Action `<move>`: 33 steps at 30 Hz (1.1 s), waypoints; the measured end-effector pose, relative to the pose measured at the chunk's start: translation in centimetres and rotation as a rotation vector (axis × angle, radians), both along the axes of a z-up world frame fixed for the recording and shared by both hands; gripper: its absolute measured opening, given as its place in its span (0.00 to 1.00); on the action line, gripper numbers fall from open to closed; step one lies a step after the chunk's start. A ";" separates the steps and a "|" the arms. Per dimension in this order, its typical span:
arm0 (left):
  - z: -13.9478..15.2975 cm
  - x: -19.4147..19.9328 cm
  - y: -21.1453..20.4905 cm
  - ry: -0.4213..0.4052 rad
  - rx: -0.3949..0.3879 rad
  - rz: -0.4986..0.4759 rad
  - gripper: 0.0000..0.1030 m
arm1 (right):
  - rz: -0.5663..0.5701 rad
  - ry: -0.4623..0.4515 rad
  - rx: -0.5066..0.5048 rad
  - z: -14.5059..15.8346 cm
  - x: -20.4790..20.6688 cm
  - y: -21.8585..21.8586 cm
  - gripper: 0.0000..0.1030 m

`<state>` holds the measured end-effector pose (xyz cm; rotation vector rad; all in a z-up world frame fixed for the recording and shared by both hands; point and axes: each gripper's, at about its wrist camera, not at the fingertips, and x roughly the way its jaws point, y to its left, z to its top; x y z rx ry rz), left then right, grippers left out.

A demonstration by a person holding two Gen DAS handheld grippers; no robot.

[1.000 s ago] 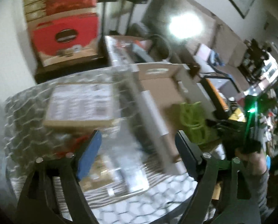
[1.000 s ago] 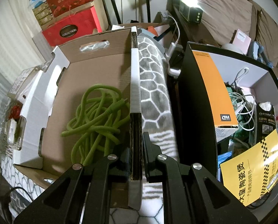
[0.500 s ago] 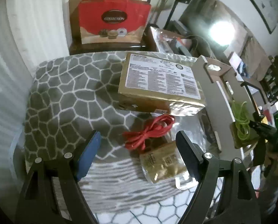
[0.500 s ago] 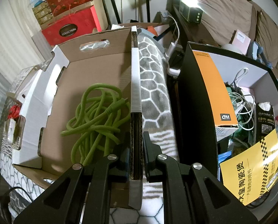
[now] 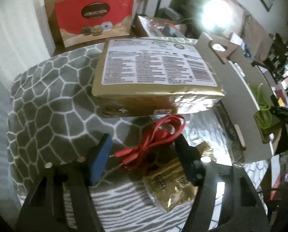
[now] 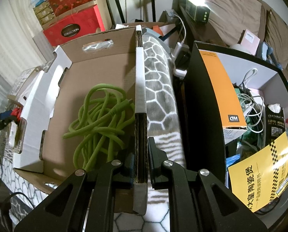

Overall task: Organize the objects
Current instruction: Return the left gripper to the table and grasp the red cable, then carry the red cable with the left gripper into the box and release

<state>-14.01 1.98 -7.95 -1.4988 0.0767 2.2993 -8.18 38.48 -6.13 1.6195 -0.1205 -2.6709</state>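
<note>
The left gripper has its jaws wide apart and holds nothing; a bundle of red cable lies between the fingers, on a gold foil packet and a grey blanket with white cell pattern. Just behind the red cable is a big gold package with a white label. The right gripper has its jaws closed on the right wall of the cardboard box, near its close end. Inside this box lies a coiled green cable, near the gripped wall. To the right of the box stands a black and orange box.
</note>
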 end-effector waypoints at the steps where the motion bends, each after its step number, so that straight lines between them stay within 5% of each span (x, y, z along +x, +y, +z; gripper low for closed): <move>1: 0.1 0.0 0.1 0.004 -0.001 -0.010 0.53 | 0.000 -0.001 0.000 0.0 0.0 0.0 0.11; 3: 0.4 0.3 0.1 0.008 0.008 -0.033 0.41 | -0.001 -0.001 0.002 0.0 0.0 0.0 0.11; 5: 0.7 0.2 -0.1 -0.001 0.050 -0.058 0.19 | -0.002 -0.002 0.002 0.0 0.0 -0.1 0.12; 6: 0.9 0.2 -0.2 -0.001 0.052 -0.056 0.17 | -0.002 -0.002 0.004 0.0 0.0 -0.2 0.12; 20: 2.1 0.6 -1.1 0.012 0.062 -0.019 0.03 | -0.003 -0.005 -0.003 0.0 0.0 -0.2 0.12; 33: 9.1 3.1 -1.7 0.145 0.145 -0.009 0.03 | -0.004 -0.005 -0.001 0.0 -0.1 -0.2 0.12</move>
